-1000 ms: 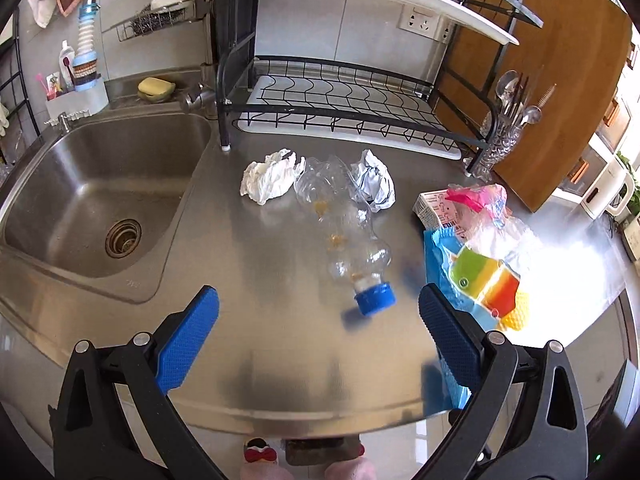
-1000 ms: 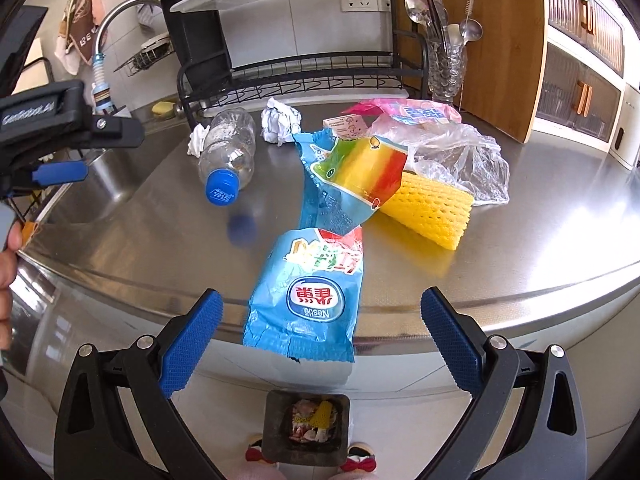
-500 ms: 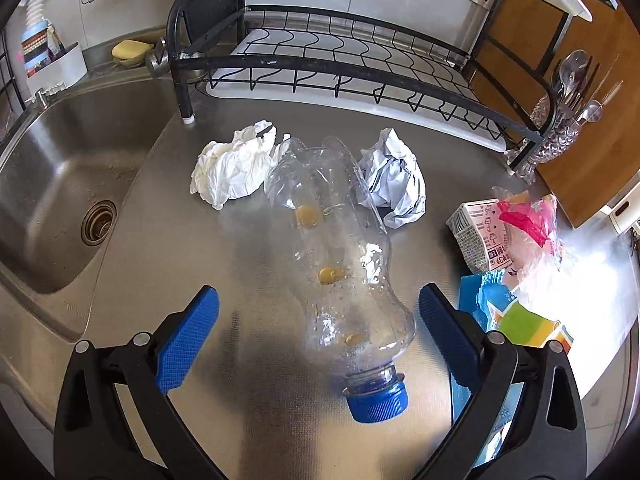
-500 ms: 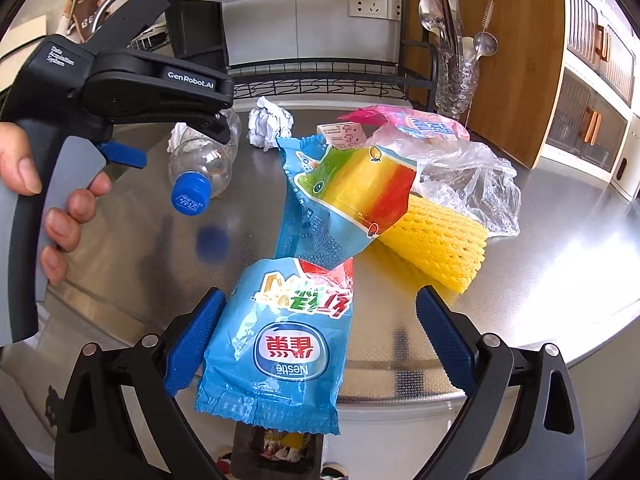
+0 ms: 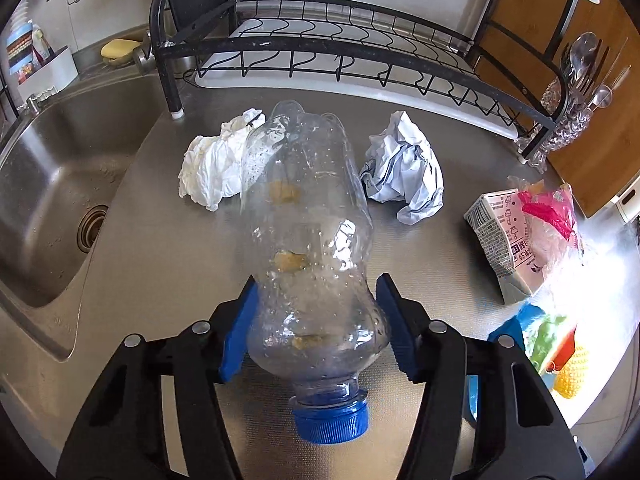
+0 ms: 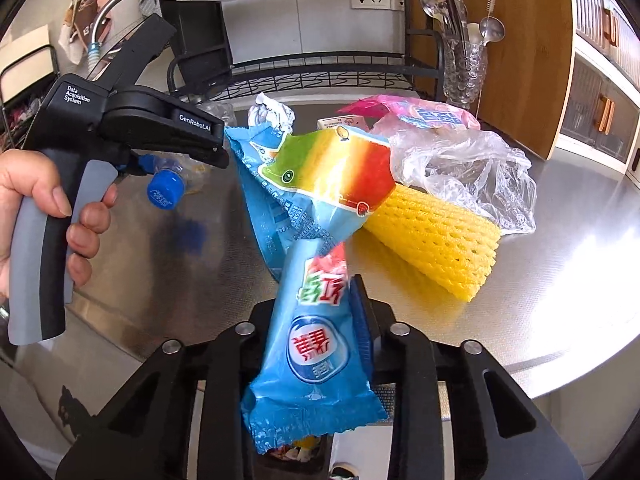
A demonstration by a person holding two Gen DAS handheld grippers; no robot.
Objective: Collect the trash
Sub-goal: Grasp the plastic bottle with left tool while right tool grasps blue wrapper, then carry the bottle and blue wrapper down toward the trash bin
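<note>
Two claws, both closing on trash. Left claw [image 5: 316, 334]: blue pads now at the sides of a clear, crumpled plastic bottle with blue cap [image 5: 308, 240], which a second ago lay ahead of wide-open jaws; grip nearly made. Right claw [image 6: 316, 320]: jaws narrowed from wide open, pinching a blue glossy snack wrapper [image 6: 312, 360] at the steel surface [image 6: 560, 280] edge. Beyond: white crumpled tissue [image 5: 216, 168], yellow foam net [image 6: 436, 240]. Both items appear ready for lifting.
</note>
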